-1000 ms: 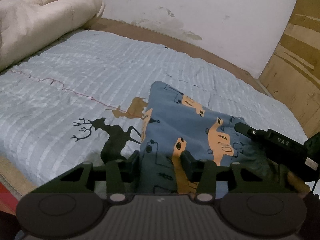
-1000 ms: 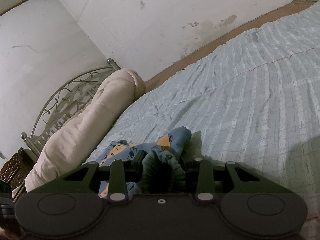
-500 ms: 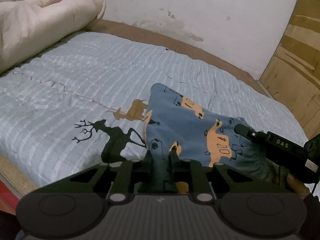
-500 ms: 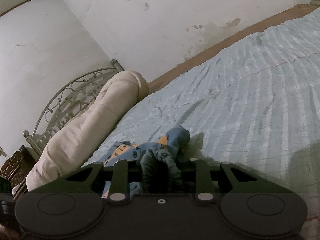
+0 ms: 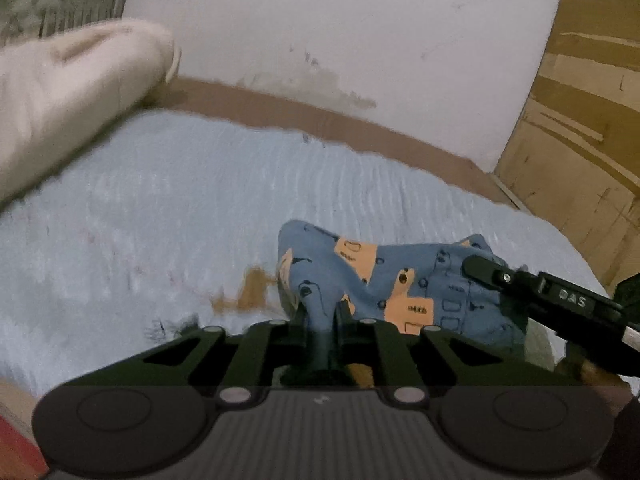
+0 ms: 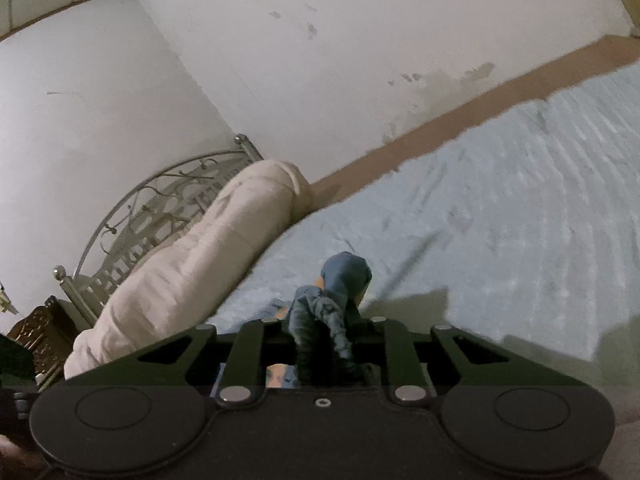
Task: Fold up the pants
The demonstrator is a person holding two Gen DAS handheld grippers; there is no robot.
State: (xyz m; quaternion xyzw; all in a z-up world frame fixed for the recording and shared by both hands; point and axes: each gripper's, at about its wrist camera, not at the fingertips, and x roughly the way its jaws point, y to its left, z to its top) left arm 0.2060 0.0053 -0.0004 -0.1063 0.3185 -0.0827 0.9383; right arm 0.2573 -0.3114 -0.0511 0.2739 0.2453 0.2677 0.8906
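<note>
Pinching a fold of blue cloth, the left gripper [image 5: 322,320] has its two fingers drawn close together on one end of the pants [image 5: 384,280], with fabric pressed between the pads. The right gripper [image 6: 326,328] grips the other end: a bunched, gathered part of the same garment fills the gap between its fingers, and its jaws are closing on that bunch. In the left wrist view the right gripper shows as a black bar marked with letters, reaching in from the right edge of the picture onto the pants.

The pants are blue with orange patches and small dark drawings. They hang between the two grippers and rest on the near part of the bed [image 5: 160,208], toward its right side as the left wrist camera sees it, well apart from the far edge. The bed carries a pale blue ribbed cover with an orange deer print [image 5: 250,292] just beside the pants.

A rolled cream duvet [image 6: 192,272] lies along the head end of the bed, against a curved metal headboard [image 6: 160,208]. A brown bed frame [image 5: 320,120] runs along the far edge, below a stained white wall [image 5: 360,20]. A wooden panel [image 5: 580,140] stands at the right.
</note>
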